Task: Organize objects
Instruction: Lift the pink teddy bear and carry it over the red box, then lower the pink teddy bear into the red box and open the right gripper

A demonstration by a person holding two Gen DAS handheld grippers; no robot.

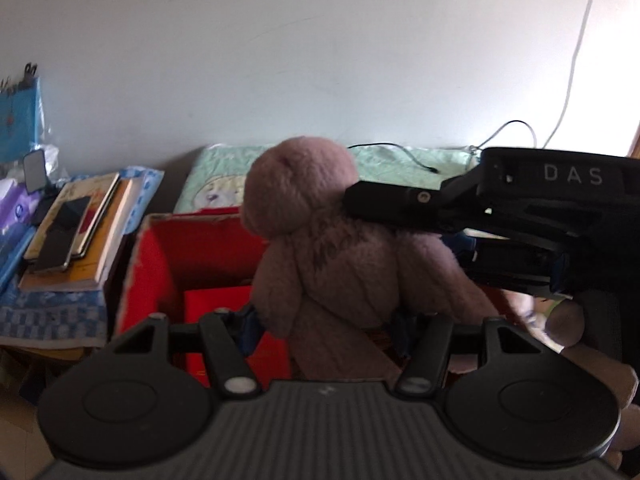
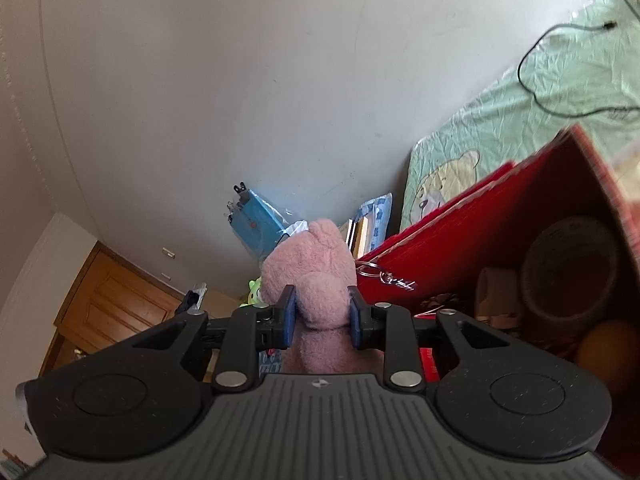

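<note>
A pink plush bear (image 1: 320,240) hangs upright above an open red box (image 1: 140,264). My left gripper (image 1: 326,328) is shut on the bear's lower body, its blue pads (image 1: 250,326) pressing in from both sides. My right gripper (image 1: 384,224) comes in from the right and clamps the bear at the shoulder, just below the head. In the right wrist view the right gripper (image 2: 322,318) is shut on the plush bear (image 2: 316,268), the blue pads (image 2: 289,320) sunk into the fur. The red box (image 2: 480,248) lies to the right of it.
Inside the box are a tape roll (image 2: 568,272), an orange ball (image 2: 608,348) and a red packet (image 1: 224,312). A stack of books (image 1: 76,236) with a phone on top stands left of the box. Behind lies a green sheet (image 1: 216,184) with a black cable (image 1: 400,152).
</note>
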